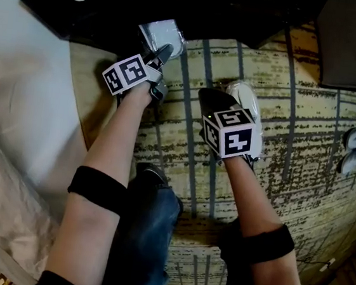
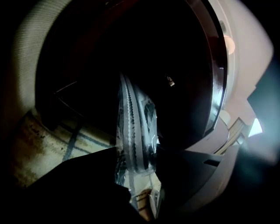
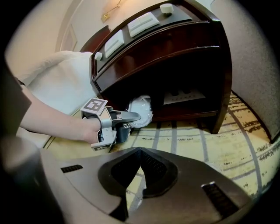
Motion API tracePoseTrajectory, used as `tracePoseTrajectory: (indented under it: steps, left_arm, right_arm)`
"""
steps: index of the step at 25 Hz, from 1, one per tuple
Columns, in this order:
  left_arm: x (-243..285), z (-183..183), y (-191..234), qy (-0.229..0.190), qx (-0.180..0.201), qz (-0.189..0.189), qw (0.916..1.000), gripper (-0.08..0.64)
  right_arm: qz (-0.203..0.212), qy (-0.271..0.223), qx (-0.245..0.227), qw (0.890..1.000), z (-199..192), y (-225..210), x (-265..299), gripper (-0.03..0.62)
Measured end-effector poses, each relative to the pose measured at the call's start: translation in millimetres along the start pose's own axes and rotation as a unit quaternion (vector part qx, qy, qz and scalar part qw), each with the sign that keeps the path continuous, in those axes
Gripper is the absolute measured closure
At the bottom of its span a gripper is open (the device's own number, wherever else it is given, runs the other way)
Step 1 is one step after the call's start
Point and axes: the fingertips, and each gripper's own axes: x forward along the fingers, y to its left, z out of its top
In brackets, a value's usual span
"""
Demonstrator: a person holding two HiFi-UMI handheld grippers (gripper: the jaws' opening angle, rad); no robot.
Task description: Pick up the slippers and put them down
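1. Two wrapped packs are seen. The slippers (image 1: pixel 163 33), sealed in clear film, stand on edge at the mouth of the nightstand's (image 3: pixel 175 48) lower opening, at 12 o'clock in the head view. A second white pack (image 1: pixel 250 99), probably slippers too, lies on the carpet (image 1: pixel 304 153) near the centre.
2. The slippers are judged light and soft, with thin soles that bend easily. The film is expected to be slick and crinkly, so a loose pinch could slide off. Nothing fragile is involved.
3. A hold across the flat faces, close to the near edge where both soles are stacked, is judged best. The film alone should not be pinched, since it may stretch or tear.
4. The left tongs (image 1: pixel 162 52) are closed onto the first pack. In the left gripper view it is seen edge-on between the pads, pressed from both sides and running away toward 12 o'clock.
5. The right tongs (image 3: pixel 139 151) are pressed together, with nothing seen between them. The second pack lies just beneath and beyond them, toward 1 o'clock in the head view; whether it is touched cannot be told.
6. Little force is judged to be needed for the lift, though the pack may sag at its far end.
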Motion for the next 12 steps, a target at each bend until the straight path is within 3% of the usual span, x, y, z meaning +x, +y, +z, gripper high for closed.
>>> tracePoseTrajectory:
  steps: [4,12]
  left_arm:
    - [-2.3,0.6,-11.4,-0.003,0.015,-0.007,0.9999,0.456]
    - [-33.4,-24.8,-38.4,0.019,0.018,0.0,0.9997,0.46]
  right_arm:
    - [-0.001,-0.003,0.002,1.0,2.2,-1.9,-6.1,0.591]
    - [0.004,-0.003,0.009,1.0,5.4,9.3,-34.7,0.591]
